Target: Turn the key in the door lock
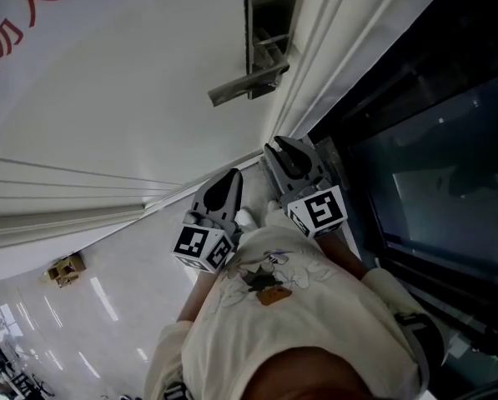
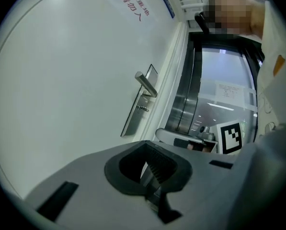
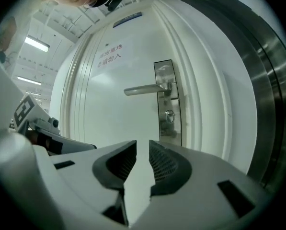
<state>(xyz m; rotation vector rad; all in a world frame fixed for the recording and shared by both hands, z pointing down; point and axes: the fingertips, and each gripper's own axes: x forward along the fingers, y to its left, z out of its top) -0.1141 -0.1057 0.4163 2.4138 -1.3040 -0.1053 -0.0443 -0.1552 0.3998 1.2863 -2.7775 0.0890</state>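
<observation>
White door (image 3: pixel 109 128) ahead | left gripper (image 2: pixel 145 169) about level, aimed at door, jaws closed together, empty | right gripper (image 3: pixel 142 147) about level, jaws narrowly apart, empty | 1 key (image 3: pixel 169 114) in lock under 1 handle (image 3: pixel 145 89), well apart from 2 grippers

Bright even light, dark fisheye corners

The door (image 3: pixel 109 123) was white with red lettering (image 2: pixel 131 6); its handle (image 3: pixel 145 89) and lock plate (image 3: pixel 171 128) were silver (a dull sheen). The left gripper (image 1: pixel 230 178) and right gripper (image 1: pixel 284 149) were grey, their cubes (image 1: pixel 319 210) patterned in black-and-white squares.
</observation>
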